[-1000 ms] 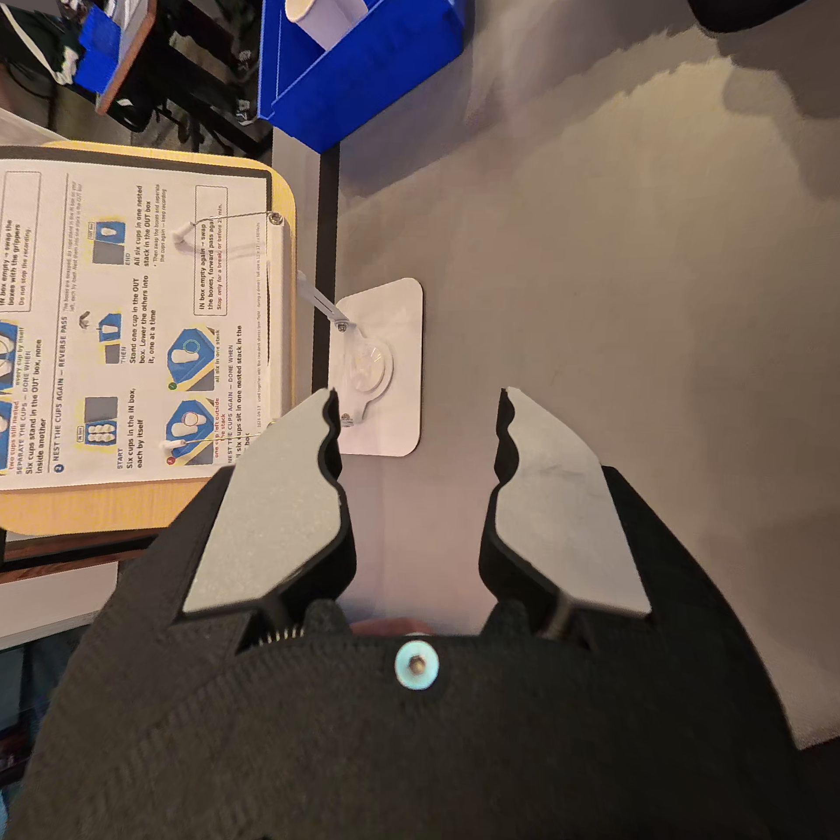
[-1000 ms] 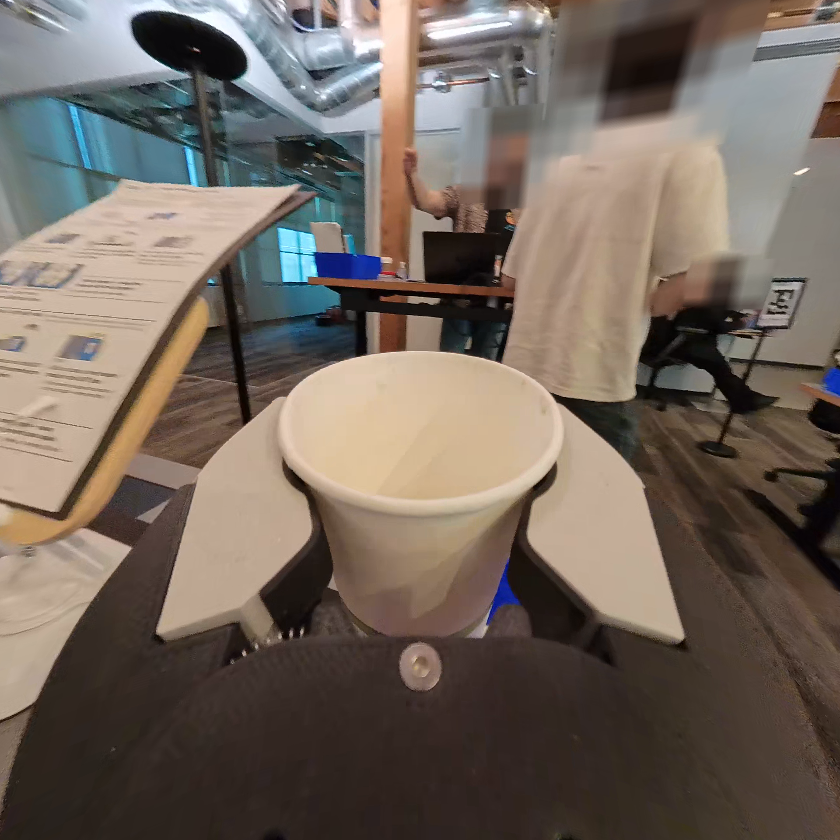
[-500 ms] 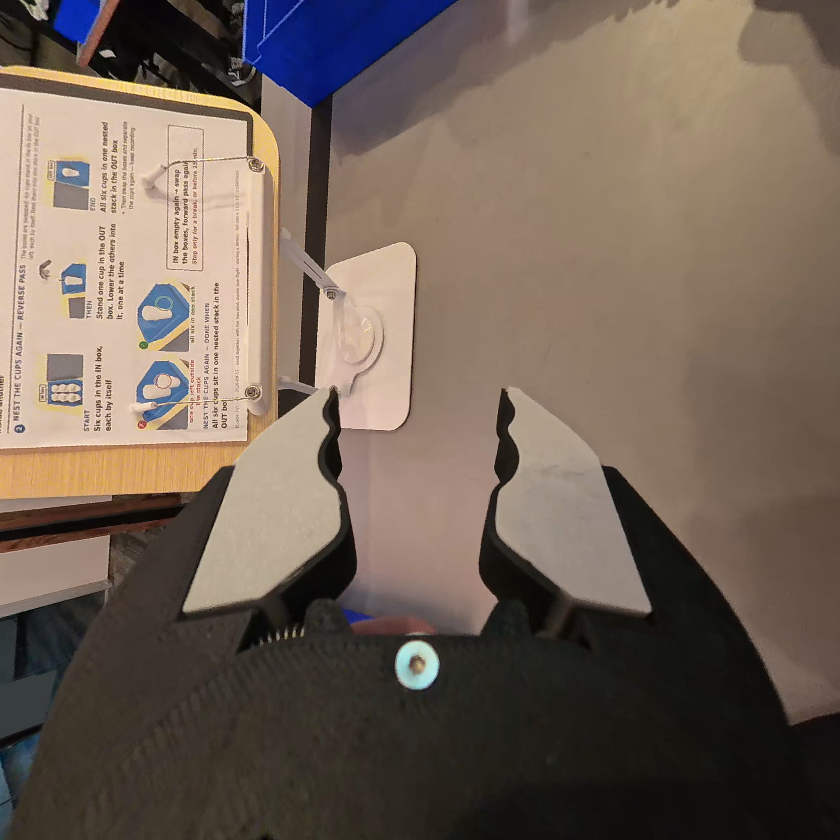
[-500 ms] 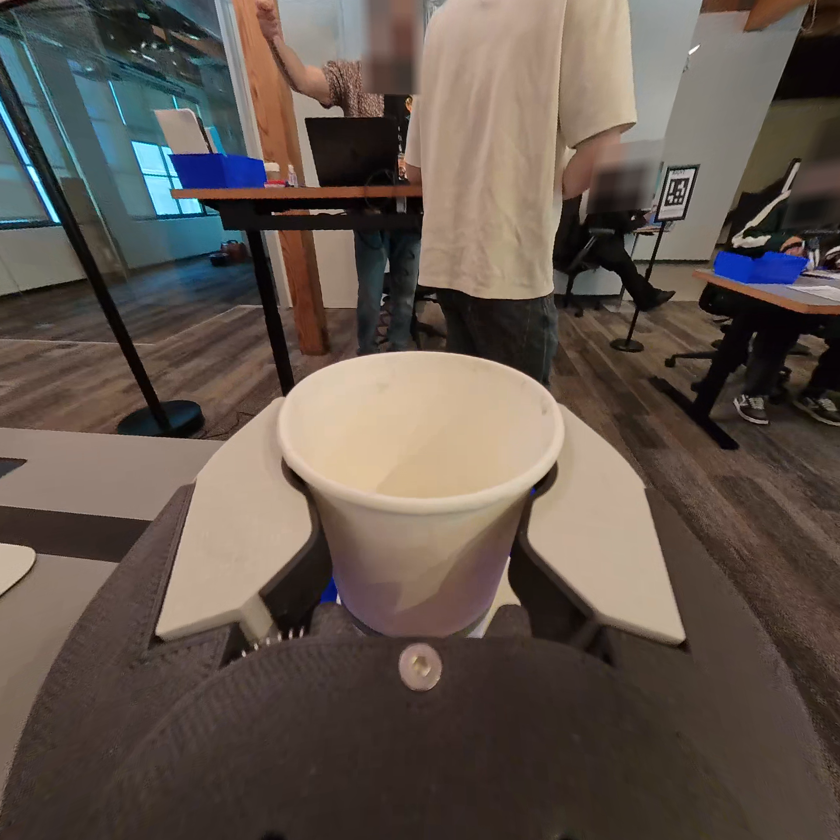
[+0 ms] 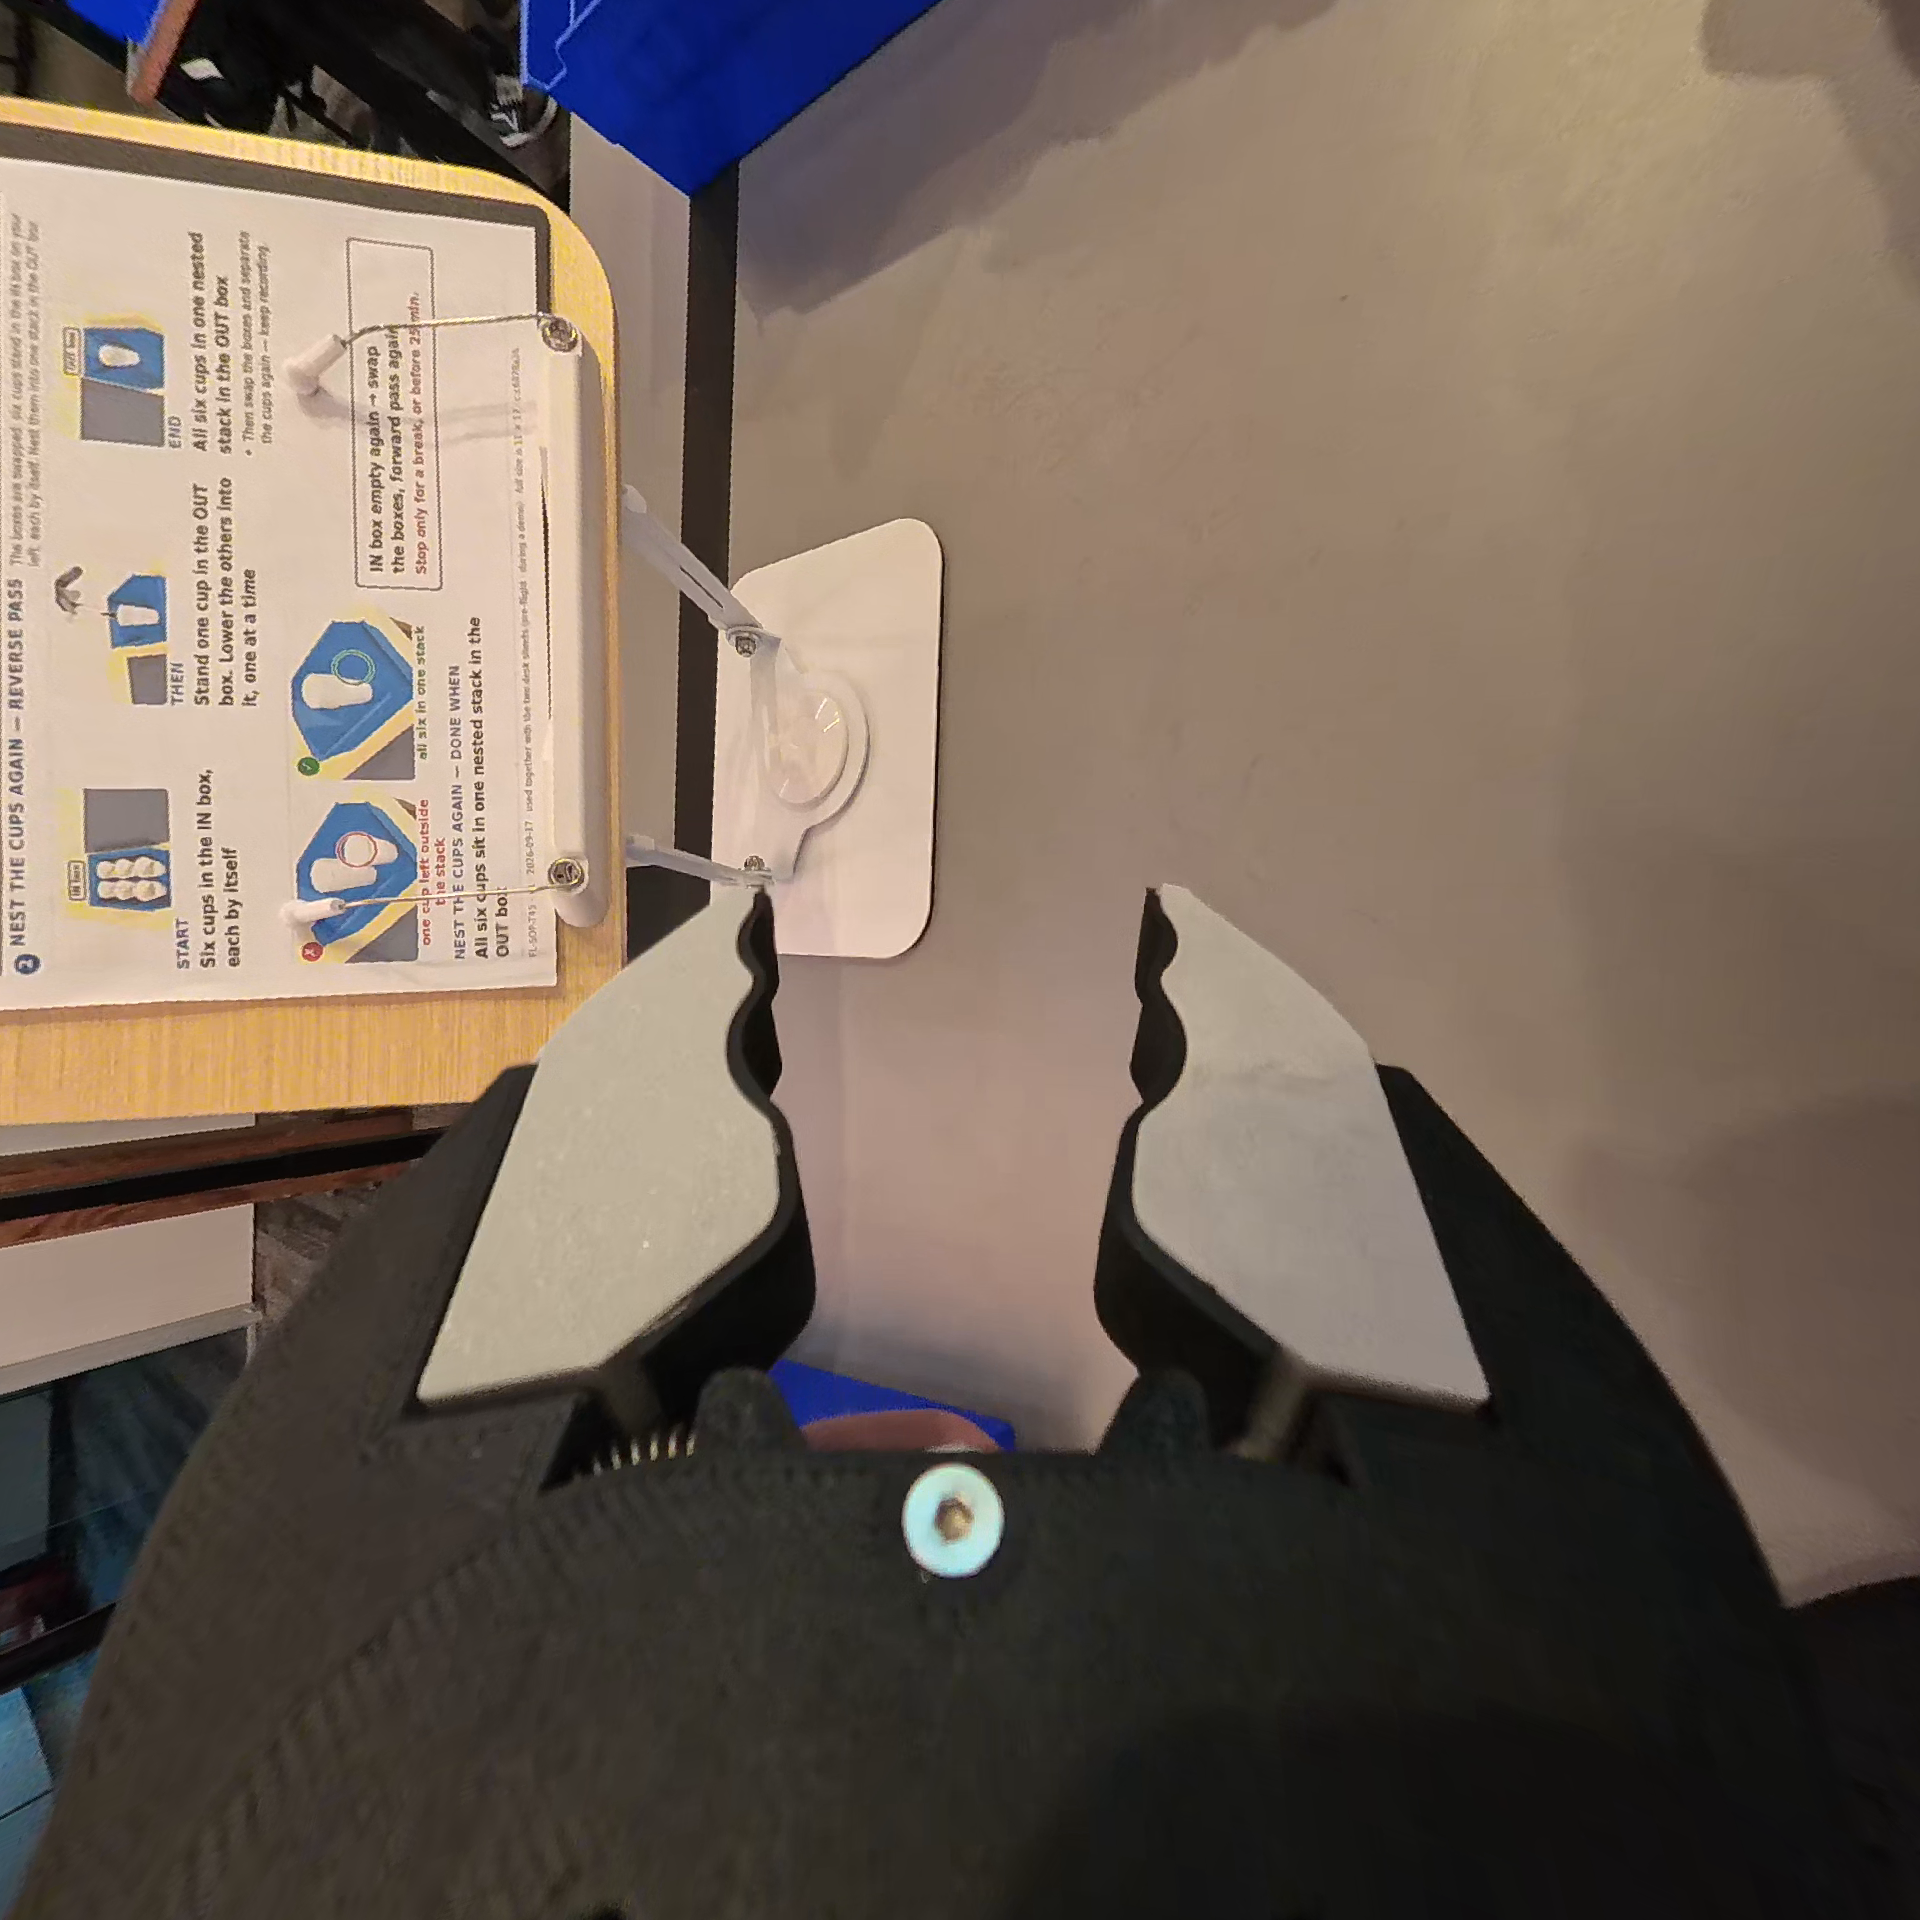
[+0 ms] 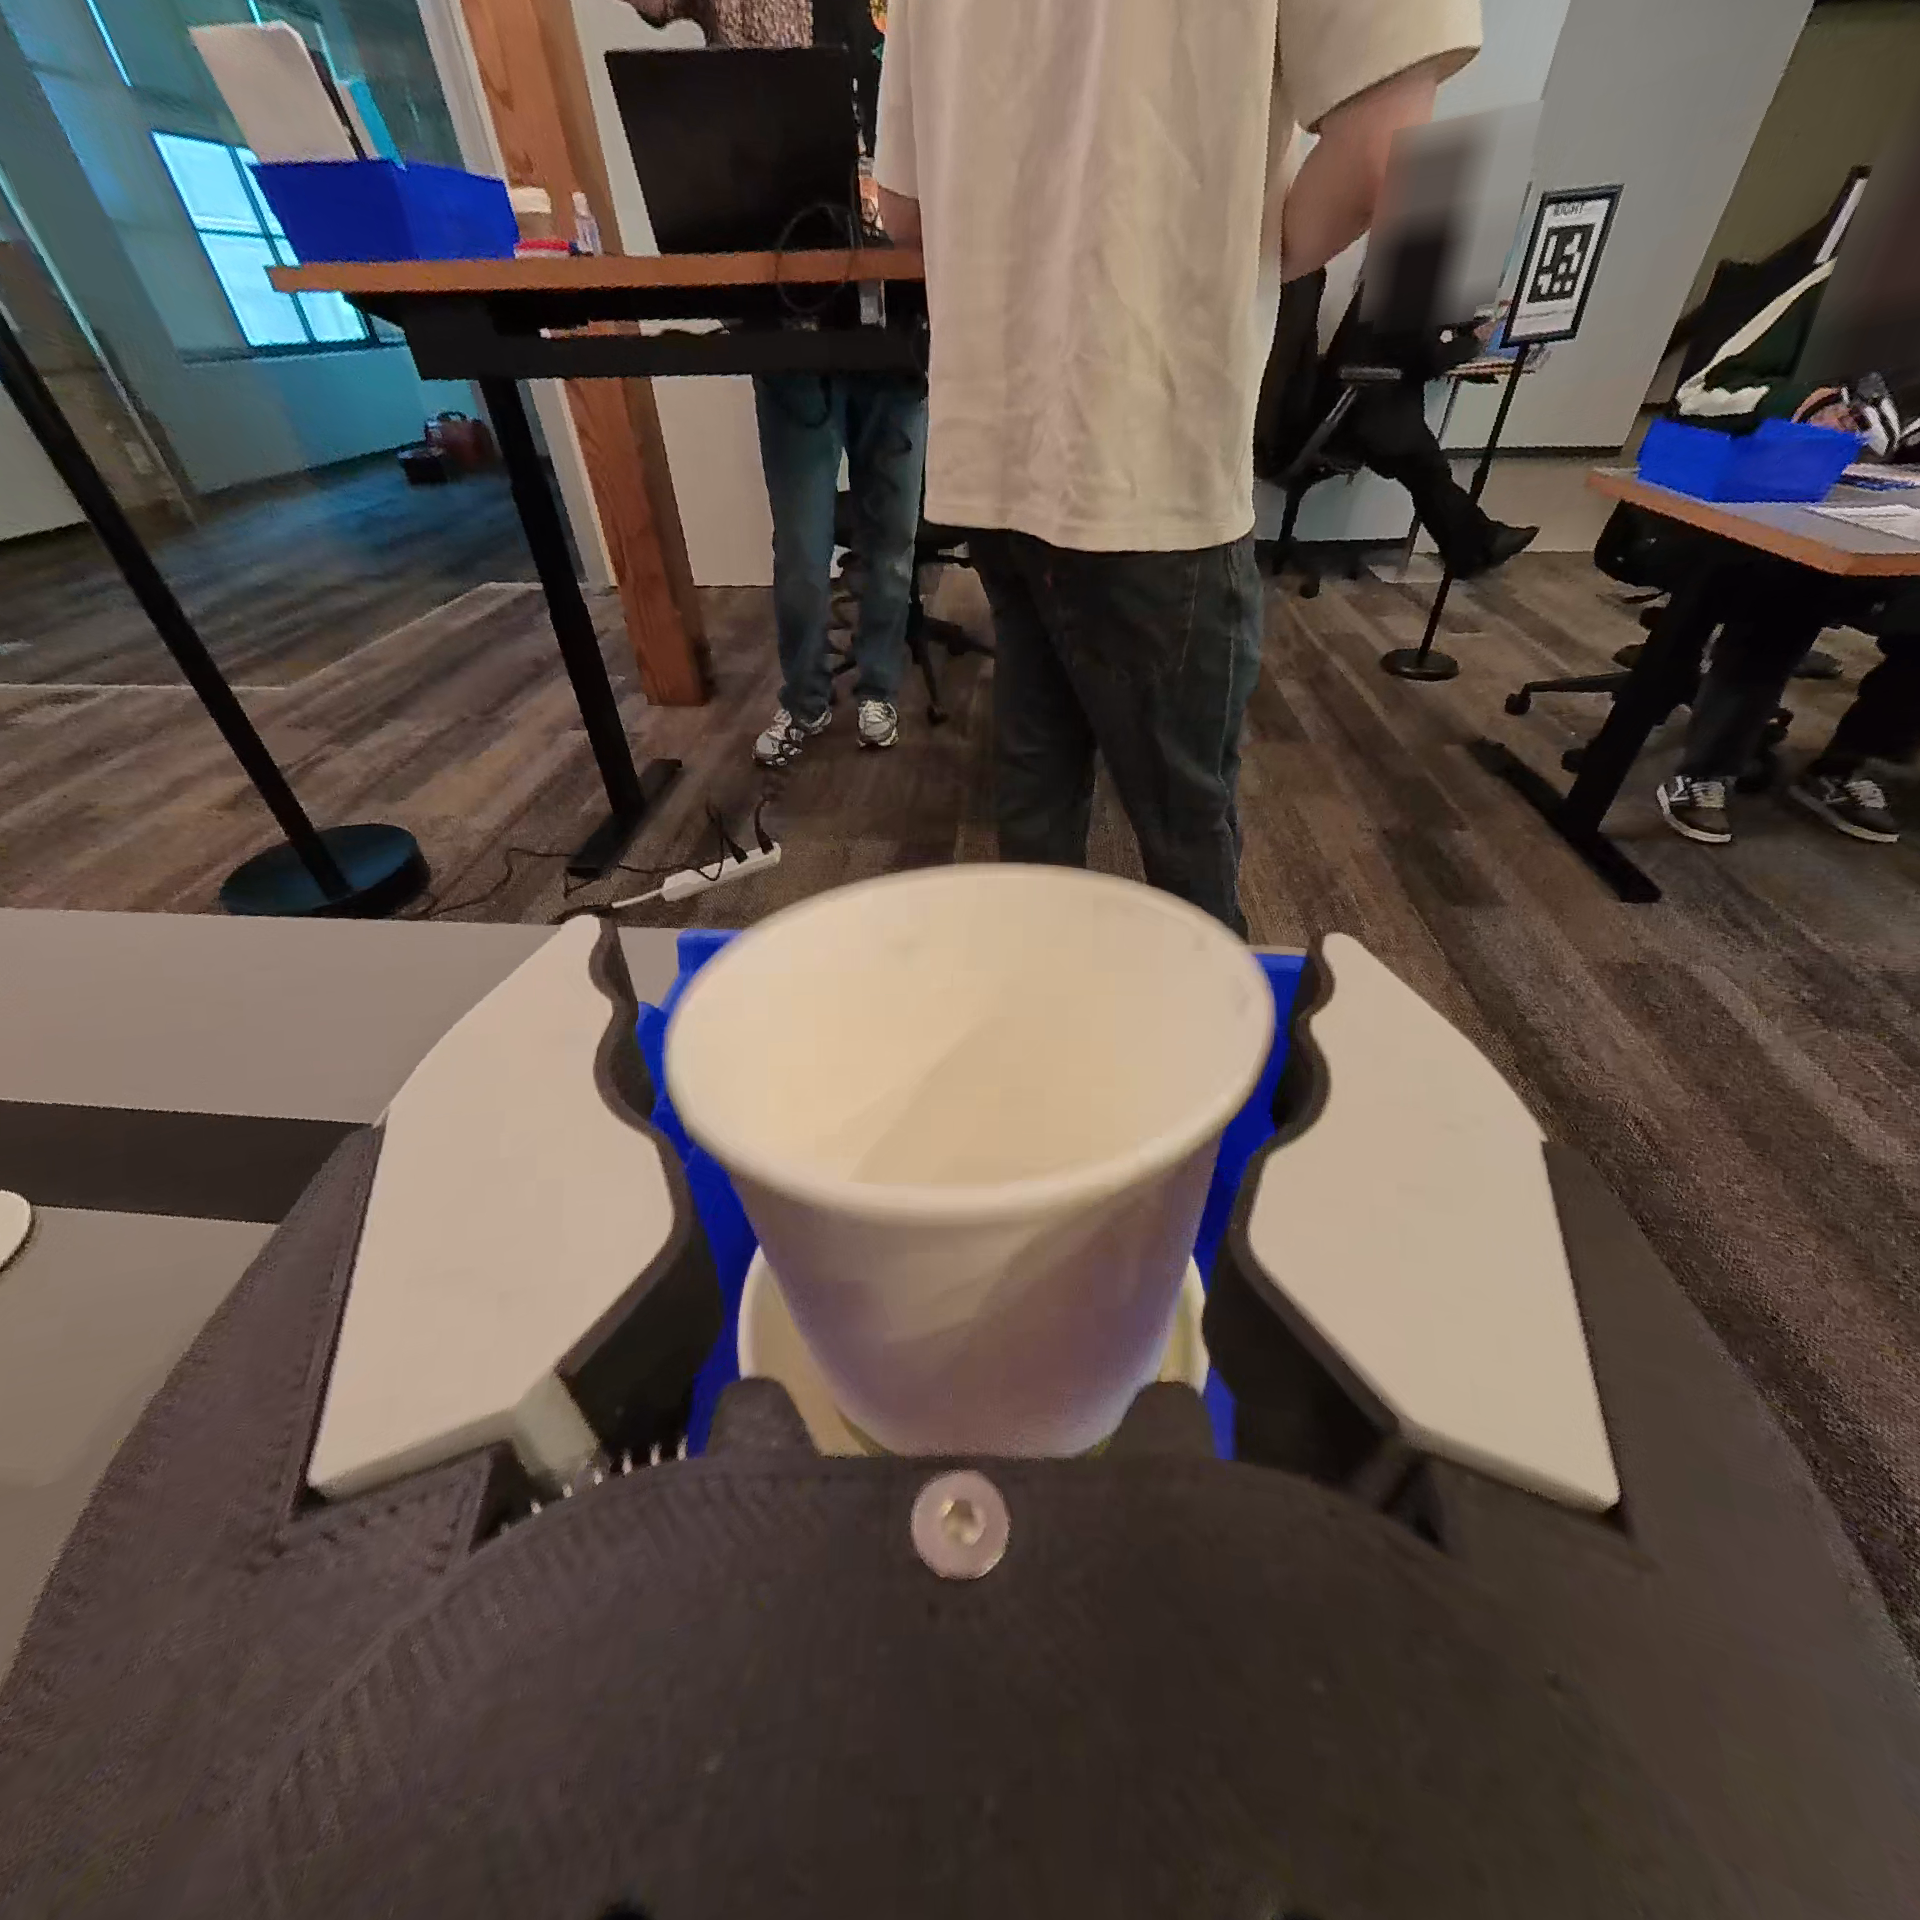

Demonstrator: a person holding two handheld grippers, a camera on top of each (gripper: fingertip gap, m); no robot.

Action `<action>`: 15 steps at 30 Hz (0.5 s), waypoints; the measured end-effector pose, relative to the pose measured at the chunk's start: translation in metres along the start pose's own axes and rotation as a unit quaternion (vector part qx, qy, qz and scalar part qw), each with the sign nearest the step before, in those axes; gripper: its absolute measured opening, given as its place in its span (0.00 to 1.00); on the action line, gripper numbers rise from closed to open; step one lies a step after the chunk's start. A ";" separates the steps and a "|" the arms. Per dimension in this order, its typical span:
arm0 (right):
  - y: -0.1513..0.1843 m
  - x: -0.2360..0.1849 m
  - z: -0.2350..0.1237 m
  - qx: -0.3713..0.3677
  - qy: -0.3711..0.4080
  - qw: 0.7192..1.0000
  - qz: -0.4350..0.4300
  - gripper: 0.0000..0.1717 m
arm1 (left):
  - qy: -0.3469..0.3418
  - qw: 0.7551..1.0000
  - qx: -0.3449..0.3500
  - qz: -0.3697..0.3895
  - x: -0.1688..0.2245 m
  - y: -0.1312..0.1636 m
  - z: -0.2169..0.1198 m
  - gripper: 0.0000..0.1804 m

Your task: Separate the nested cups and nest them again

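**Cup let go over the stack: clear the rim before you move off**

Your right gripper (image 6: 961, 1023) stands spread wide, with blue showing on both sides between its pads and the white paper cup (image 6: 966, 1143). Nothing presses on the cup, so treat it as released. It stands mouth up between the fingers (image 6: 499, 1195), its narrow base sunk into the mouth of another white cup (image 6: 774, 1351) below it, and both sit inside the blue bin (image 6: 1252, 1122) at the near edge of the grey table (image 6: 208, 997).

The step in hand looks like lowering one cup into the nested stack. To finish it well, draw the right gripper straight back and up along its own line, keeping the fingers spread as they are, so neither pad clips the rim and tips the cup out of the one beneath. The cup appears to lean slightly toward you; I cannot tell whether it is fully seated, so check that before fetching the next one.

Your left gripper (image 5: 956, 914) is also spread and holds nothing. It points down at bare grey table, with the white base plate (image 5: 883, 748) of the instruction sheet stand (image 5: 291, 623) just beyond its left fingertip. No cup lies within its reach in its own view; only a corner of another blue bin (image 5: 665, 94) shows at the top edge.
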State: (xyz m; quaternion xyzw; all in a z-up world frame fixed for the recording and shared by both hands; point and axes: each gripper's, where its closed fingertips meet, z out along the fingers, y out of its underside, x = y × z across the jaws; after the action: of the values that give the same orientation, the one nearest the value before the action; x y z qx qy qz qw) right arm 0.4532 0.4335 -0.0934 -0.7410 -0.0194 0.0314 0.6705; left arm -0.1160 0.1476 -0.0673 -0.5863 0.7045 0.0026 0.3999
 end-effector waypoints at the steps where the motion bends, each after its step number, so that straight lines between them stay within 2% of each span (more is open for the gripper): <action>1: -0.003 0.000 -0.001 0.004 0.001 1.000 -0.002 0.70 | -0.001 1.000 -0.001 -0.001 -0.001 0.001 -0.001 0.37; 4: -0.007 0.001 -0.004 0.001 0.011 1.000 -0.013 0.72 | -0.005 1.000 -0.008 -0.006 -0.002 0.007 -0.003 0.37; 8: -0.024 -0.002 -0.012 0.028 0.013 0.999 -0.016 0.70 | -0.013 1.000 -0.020 -0.017 -0.004 0.018 -0.006 0.37; 15: -0.085 -0.025 -0.038 0.070 0.009 0.997 -0.044 0.67 | -0.032 0.998 -0.049 -0.033 -0.004 0.041 -0.021 0.37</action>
State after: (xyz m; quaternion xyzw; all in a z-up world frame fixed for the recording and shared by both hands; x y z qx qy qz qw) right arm 0.4324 0.4026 -0.0051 -0.6908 -0.0435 -0.0039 0.7217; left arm -0.1617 0.1540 -0.0693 -0.6280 0.6705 0.0426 0.3926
